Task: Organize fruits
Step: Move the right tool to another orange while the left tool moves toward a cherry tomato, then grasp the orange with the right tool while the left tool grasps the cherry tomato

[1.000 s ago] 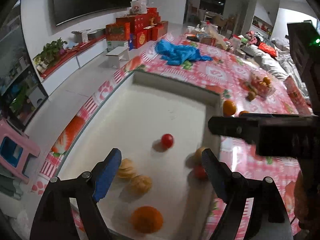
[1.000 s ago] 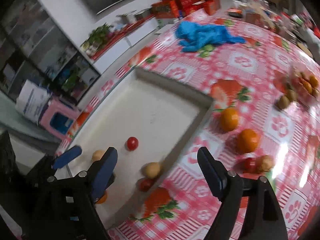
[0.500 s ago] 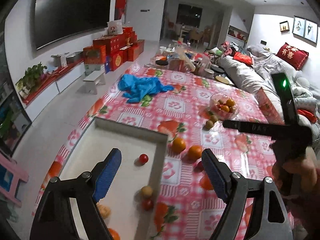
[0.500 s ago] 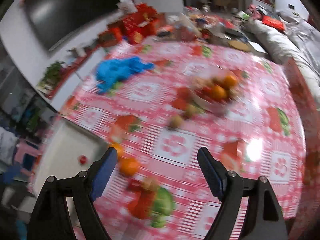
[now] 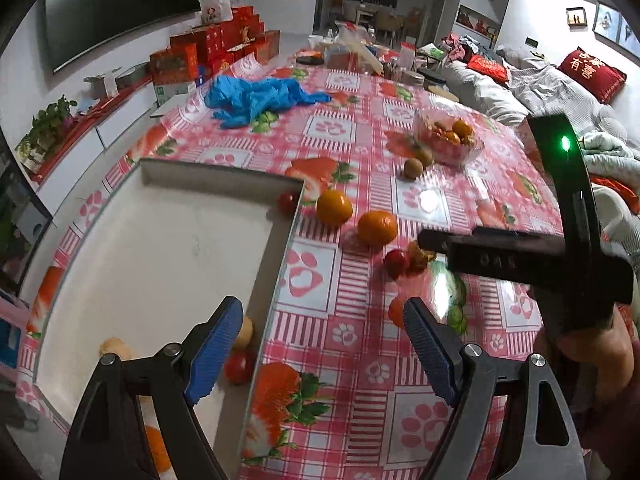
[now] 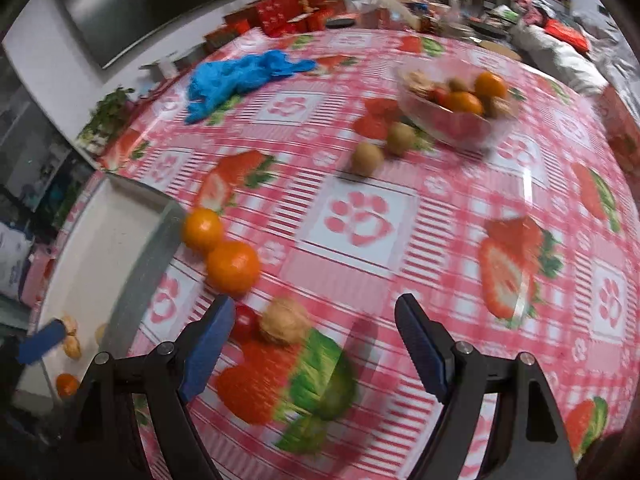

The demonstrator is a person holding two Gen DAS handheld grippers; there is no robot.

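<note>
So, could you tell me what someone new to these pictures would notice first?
Probably the loud pink strawberry tablecloth, with two oranges side by side just outside the white tray at its left edge. Further back a clear bowl of fruit has two kiwis loose in front of it, and a crumpled blue cloth lies towards the far left. Both tongs, left and right, hang open and empty.
</note>
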